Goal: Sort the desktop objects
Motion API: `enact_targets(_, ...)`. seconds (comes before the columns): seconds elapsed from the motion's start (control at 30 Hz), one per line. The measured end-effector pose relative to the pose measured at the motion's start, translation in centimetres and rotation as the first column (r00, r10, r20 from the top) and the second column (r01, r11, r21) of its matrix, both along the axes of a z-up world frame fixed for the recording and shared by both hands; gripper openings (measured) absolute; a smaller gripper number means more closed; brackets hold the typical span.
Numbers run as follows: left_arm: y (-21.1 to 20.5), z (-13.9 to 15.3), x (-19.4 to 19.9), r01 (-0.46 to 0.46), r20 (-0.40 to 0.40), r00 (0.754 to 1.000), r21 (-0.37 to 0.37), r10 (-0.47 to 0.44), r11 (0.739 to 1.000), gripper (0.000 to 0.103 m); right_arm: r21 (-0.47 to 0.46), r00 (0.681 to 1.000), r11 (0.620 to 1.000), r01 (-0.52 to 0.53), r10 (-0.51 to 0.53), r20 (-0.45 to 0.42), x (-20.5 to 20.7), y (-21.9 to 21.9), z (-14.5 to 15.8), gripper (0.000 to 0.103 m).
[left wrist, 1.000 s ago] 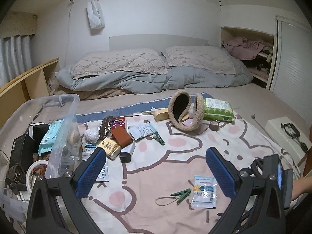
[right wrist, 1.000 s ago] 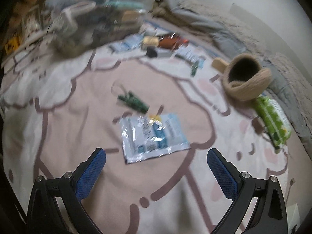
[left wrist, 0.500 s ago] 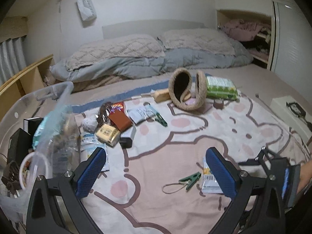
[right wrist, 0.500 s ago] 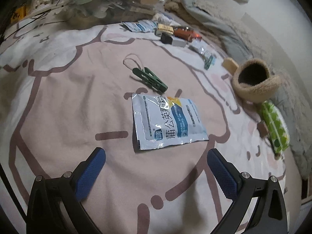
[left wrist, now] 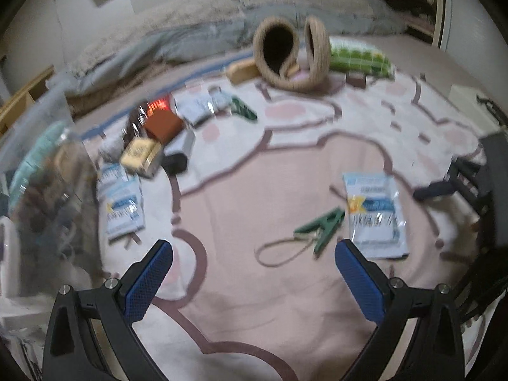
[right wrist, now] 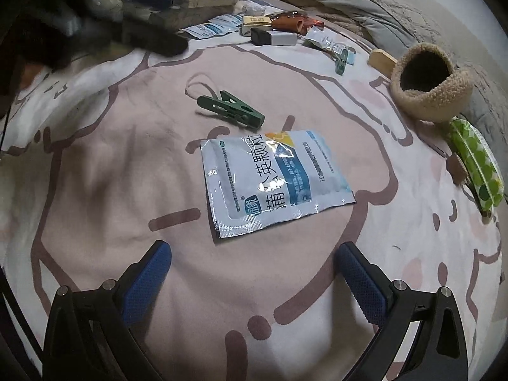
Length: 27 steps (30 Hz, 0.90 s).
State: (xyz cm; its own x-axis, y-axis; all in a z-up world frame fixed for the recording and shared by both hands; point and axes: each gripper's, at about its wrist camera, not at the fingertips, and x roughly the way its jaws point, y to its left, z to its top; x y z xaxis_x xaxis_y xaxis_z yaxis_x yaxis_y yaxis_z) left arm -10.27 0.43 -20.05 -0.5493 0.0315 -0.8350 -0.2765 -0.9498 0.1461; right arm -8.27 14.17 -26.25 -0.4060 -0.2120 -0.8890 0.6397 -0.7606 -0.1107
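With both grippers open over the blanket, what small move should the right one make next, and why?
Probably lower the right gripper onto the sachet. Its jaws stand open and empty, the sachet lies flat just ahead of them, and the green clothespin lies apart beyond it.

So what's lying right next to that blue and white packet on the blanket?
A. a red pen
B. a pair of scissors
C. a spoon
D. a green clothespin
D: a green clothespin with a string loop lies just beside the packet on the blanket, ahead of the open right gripper; no scissors, pen or spoon shows there.
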Motion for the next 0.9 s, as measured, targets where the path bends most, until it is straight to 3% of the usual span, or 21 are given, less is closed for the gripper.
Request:
enact_targets(0.23,0.9,-2.4,-0.8,0.010,0.072,0.997,-0.028,-0.008,1.000,0.103,0.019,0.999,1.000,0.014,-0.013,-0.039,-1.1,0.0,0.7,0.103)
enact_targets(0.5,2.0,-4.1,-1.9,0.039,0.102,0.994,-0.102,-0.029,0.994,0.103,0.037,0.992,0.993,0.112,-0.110,-0.054,-3.4,1.4,1.0,0.103)
enact_targets(0.73,0.4,-4.2,-3.1,-0.034,0.108,0.993,-0.090,0.044,0.995,0.103,-0.069,0.989,0.989,0.133,-0.137,-0.058,-4.9,2.2,4.4,0.103)
enact_targets(0.9,-1.0,-4.3,-3.9,-0.090,0.087,0.991,-0.111,0.099,0.990,0.103,-0.050,0.968,0.972,0.230,-0.234,-0.087,-7.4,3.9,4.8,0.103)
